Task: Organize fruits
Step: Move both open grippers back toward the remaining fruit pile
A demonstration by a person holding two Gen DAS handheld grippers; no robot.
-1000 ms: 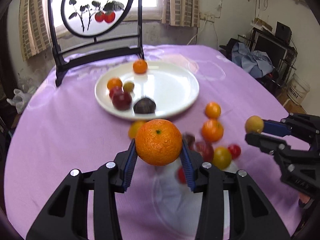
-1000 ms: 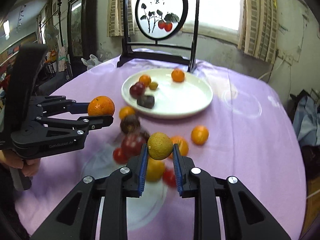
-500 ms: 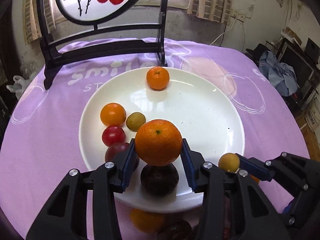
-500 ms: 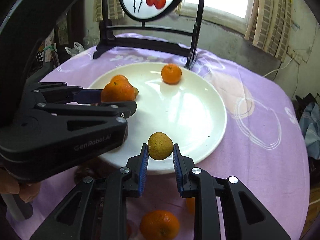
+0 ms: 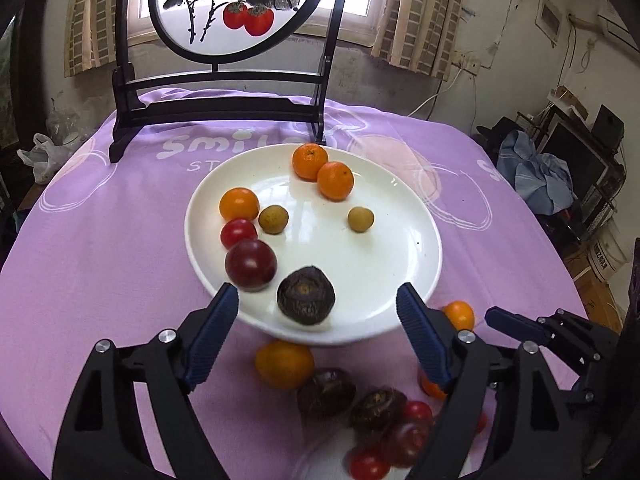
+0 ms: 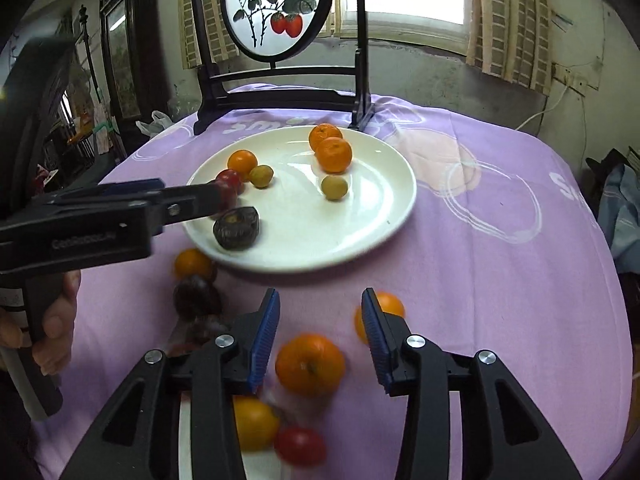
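A white plate [image 5: 360, 264] [image 6: 320, 232] on the purple cloth holds several fruits. Among them are two oranges side by side at the back [image 5: 335, 181] [image 6: 333, 155] and a small yellow-green fruit [image 5: 361, 219] [image 6: 334, 187] lying free. At the plate's near rim my left gripper [image 5: 316, 300] [image 6: 208, 196] has its jaws opening wide, with nothing held; a dark wrinkled fruit [image 5: 306, 295] lies on the plate beyond them. My right gripper [image 6: 320, 300] [image 5: 520, 324] hangs over the cloth in front of the plate. Its jaws are opening and empty, with a loose orange [image 6: 310, 364] on the cloth below.
More loose fruits lie on the cloth near the plate: oranges [image 5: 285, 364] [image 6: 380, 316], dark fruits [image 5: 326, 392], red tomatoes [image 6: 300, 446]. A black framed screen [image 5: 216, 108] stands behind the plate. A person's hand [image 6: 52, 320] holds the left gripper. Clutter [image 5: 532, 176] lies past the table's right edge.
Both grippers let go of their fruit and opened. The orange and the small yellow-green fruit now lie on the plate, and both grippers have drawn back toward its near rim.
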